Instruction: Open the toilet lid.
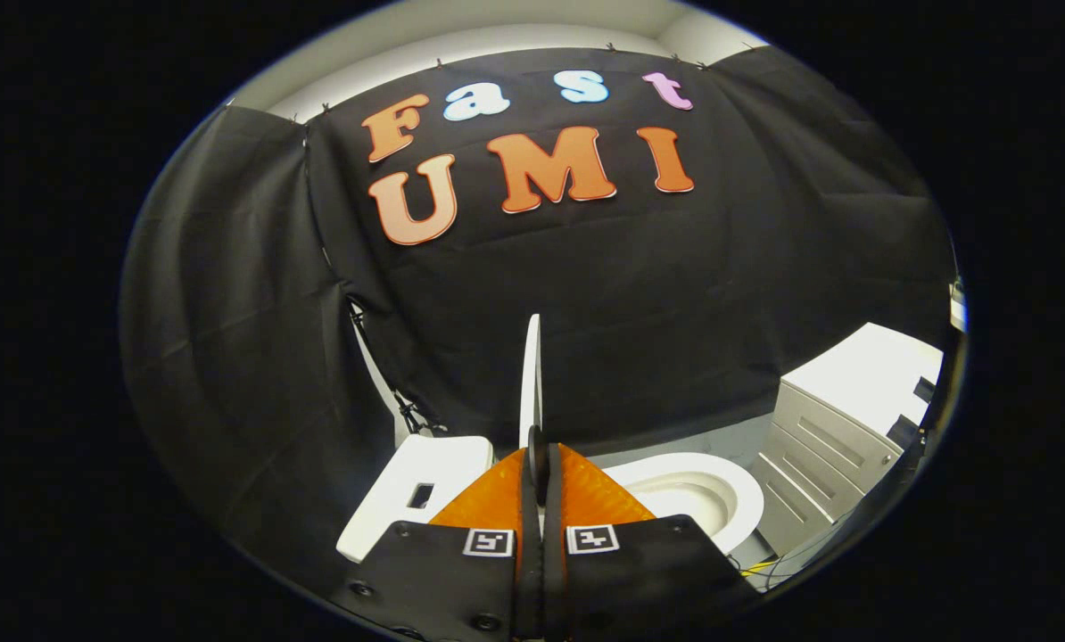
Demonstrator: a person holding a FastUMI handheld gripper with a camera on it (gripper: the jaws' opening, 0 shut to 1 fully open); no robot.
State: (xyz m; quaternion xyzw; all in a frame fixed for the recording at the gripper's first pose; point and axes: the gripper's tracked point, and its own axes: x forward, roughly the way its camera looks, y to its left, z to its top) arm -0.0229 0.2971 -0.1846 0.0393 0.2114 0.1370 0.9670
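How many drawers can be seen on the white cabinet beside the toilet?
3 drawers, stacked on the front of the white cabinet, beyond the toilet bowl; lower ones may be hidden. The gripper is shut on the raised toilet lid.

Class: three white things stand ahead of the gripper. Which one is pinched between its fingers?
The toilet lid, raised on edge; the gripper is shut on it. The cistern and drawer cabinet stand apart, either side.

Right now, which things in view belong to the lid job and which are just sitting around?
Job:
- toilet lid, raised edge-on, pinched between the fingers
- gripper, shut on the lid
- toilet bowl, open, right of the lid
- tank, left of the lid

Bystanders:
- white drawer cabinet, beyond the bowl
- cables on the floor
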